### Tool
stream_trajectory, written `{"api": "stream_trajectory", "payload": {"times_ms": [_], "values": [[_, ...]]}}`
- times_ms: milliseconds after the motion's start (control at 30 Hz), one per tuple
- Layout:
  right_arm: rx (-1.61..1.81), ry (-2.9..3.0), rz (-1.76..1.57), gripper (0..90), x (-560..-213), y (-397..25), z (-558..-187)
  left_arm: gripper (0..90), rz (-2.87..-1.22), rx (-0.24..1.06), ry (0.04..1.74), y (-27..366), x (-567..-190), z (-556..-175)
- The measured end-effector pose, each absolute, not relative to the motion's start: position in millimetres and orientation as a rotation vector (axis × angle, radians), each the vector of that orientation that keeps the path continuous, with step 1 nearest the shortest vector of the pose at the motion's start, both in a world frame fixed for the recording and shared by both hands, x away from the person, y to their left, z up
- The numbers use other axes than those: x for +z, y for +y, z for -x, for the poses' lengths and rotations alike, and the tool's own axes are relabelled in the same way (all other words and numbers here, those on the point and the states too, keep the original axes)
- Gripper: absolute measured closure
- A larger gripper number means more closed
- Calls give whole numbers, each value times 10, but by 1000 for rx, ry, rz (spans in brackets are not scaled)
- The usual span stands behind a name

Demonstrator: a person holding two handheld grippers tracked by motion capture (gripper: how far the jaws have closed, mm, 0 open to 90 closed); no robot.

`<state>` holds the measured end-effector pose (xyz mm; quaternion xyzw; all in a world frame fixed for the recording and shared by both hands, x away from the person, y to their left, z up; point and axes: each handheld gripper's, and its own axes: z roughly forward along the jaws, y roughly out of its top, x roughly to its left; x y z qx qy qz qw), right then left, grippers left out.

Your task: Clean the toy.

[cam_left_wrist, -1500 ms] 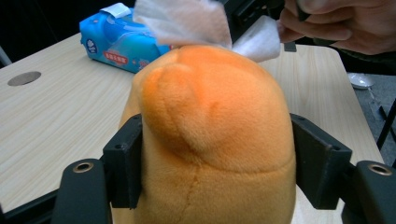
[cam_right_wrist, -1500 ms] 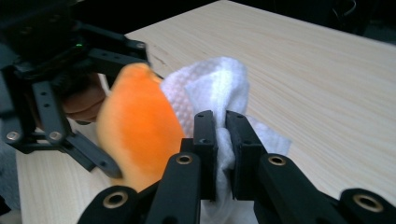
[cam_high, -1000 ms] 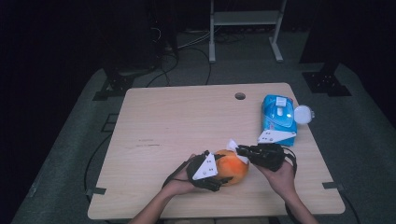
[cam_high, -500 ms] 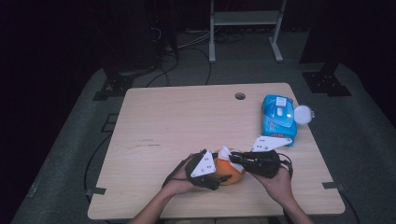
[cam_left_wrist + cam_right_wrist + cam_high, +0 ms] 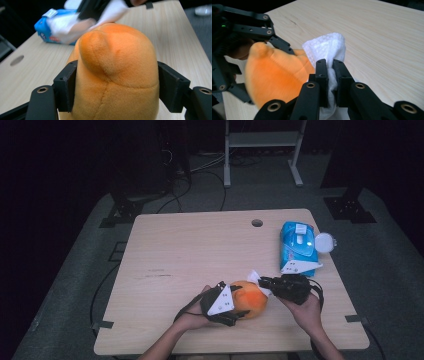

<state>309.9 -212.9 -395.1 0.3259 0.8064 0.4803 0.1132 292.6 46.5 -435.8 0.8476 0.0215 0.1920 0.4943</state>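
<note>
The orange plush toy [image 5: 250,298] sits on the wooden worktop [image 5: 190,255], close to the near edge, between the person's two hands; the left claw [image 5: 117,87] is clamped on it, with one black jaw pressed into each side of the soft toy, so the toy bulges up between them; in the high view the left claw [image 5: 231,302] is at the toy's left side, held by the left hand [image 5: 192,317].

The right claw [image 5: 330,75] is squeezed together on a white wipe [image 5: 328,51]; the wipe sticks up above the jaws and hangs down below them; it is touching the top of the orange plush toy [image 5: 274,77]; in the high view the right claw [image 5: 267,282] comes in from the toy's right side, and the white wipe [image 5: 254,276] shows just above the toy.

A blue pack of wipes [image 5: 297,245] lies on the worktop farther back on the right; its lid is open; a small round white lid [image 5: 324,241] lies just beside it.
</note>
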Motion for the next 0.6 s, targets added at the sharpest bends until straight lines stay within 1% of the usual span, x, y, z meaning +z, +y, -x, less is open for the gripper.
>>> {"api": "stream_trajectory", "payload": {"times_ms": [67,100,300,433,500,600], "values": [[1439,2351,-936,823,-3913,-2104,-3070,276,-2004,384,193,523,-4358,-3035],[1455,2353,-909,823,-3888,-2057,-3045,275,-1992,370,229,540,-4355,-3063],[1461,2370,-760,821,-3831,-1771,-2919,273,-1954,312,351,626,-4363,-3155],[1424,2343,-809,822,-3895,-1860,-3009,272,-1902,245,482,719,-4371,-3265],[1418,2343,-884,822,-3966,-1941,-3076,270,-1874,209,528,757,-4383,-3311],[1435,2337,-915,821,-3998,-1965,-3098,268,-1851,198,559,764,-4397,-3330]]}}
